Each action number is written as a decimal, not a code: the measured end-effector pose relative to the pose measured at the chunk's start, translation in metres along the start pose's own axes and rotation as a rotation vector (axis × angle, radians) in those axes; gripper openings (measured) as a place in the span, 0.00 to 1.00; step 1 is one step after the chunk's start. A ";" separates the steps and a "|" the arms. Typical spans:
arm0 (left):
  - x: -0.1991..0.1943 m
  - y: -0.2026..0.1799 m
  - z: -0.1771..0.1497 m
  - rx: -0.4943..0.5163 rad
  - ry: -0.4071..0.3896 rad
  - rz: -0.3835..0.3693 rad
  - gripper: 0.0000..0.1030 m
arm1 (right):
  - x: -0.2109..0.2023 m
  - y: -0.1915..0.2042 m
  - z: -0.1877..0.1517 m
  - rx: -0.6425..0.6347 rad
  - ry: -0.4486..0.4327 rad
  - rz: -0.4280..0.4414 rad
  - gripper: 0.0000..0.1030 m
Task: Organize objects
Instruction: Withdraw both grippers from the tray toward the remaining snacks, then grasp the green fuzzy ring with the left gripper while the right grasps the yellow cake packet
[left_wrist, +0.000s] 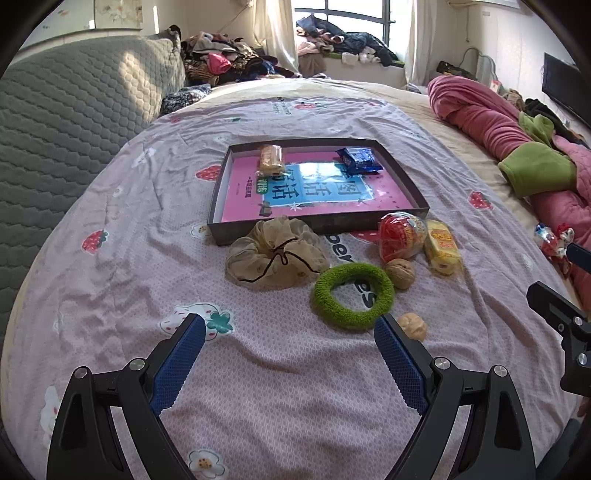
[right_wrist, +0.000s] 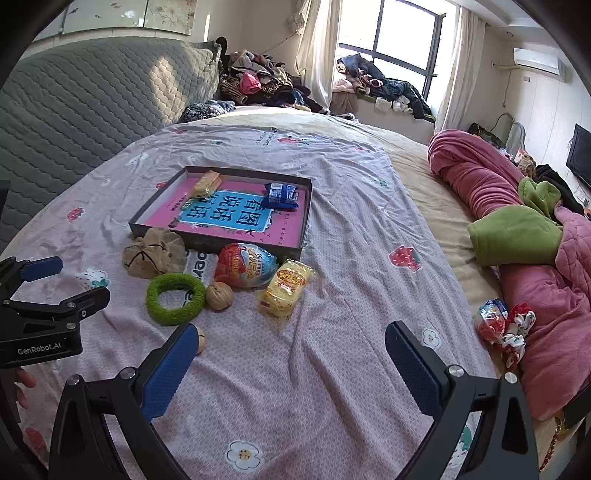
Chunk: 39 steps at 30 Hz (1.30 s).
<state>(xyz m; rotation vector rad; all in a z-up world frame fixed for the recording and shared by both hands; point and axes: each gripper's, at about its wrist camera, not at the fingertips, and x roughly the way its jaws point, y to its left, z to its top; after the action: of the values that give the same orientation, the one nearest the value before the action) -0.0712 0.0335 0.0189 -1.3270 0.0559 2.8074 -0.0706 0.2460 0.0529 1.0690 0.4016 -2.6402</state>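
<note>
Tray (left_wrist: 413, 192), dark-walled and shallow, lies on my bedsheet (left_wrist: 110, 258) beyond both grippers. Inside it I see a pink book (left_wrist: 325, 195) flat on the bottom, with one tan snack packet (left_wrist: 271, 159) at its far left corner and one blue packet (left_wrist: 359, 159) at its far right.

Just in front of the tray's near wall I count one beige scrunchie (left_wrist: 275, 254) touching that wall, one green ring scrunchie (left_wrist: 352, 297), two walnuts, the darker walnut (left_wrist: 400, 272) beside the ring and the paler walnut (left_wrist: 413, 325) nearer me, one red egg-shaped packet (left_wrist: 400, 236) and one yellow packet (left_wrist: 441, 245).

My left gripper (left_wrist: 290, 343) has its fingers wide apart over bare sheet, the paler walnut just beside its right finger. My right gripper (right_wrist: 290, 352) also stands spread with nothing between the pads. A pink quilt (right_wrist: 517, 229) is heaped at the right.
</note>
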 end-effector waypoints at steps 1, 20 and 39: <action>0.004 0.001 0.001 -0.001 0.003 0.000 0.90 | 0.004 0.000 0.000 0.000 0.002 -0.004 0.99; 0.068 -0.005 0.010 -0.003 0.072 -0.015 0.90 | 0.072 -0.001 0.005 0.023 0.071 -0.011 0.99; 0.101 -0.009 0.011 -0.004 0.113 -0.026 0.90 | 0.126 -0.004 0.009 0.049 0.134 -0.021 0.99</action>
<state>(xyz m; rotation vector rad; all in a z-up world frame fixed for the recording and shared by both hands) -0.1437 0.0452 -0.0521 -1.4745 0.0352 2.7107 -0.1647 0.2287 -0.0293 1.2684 0.3787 -2.6173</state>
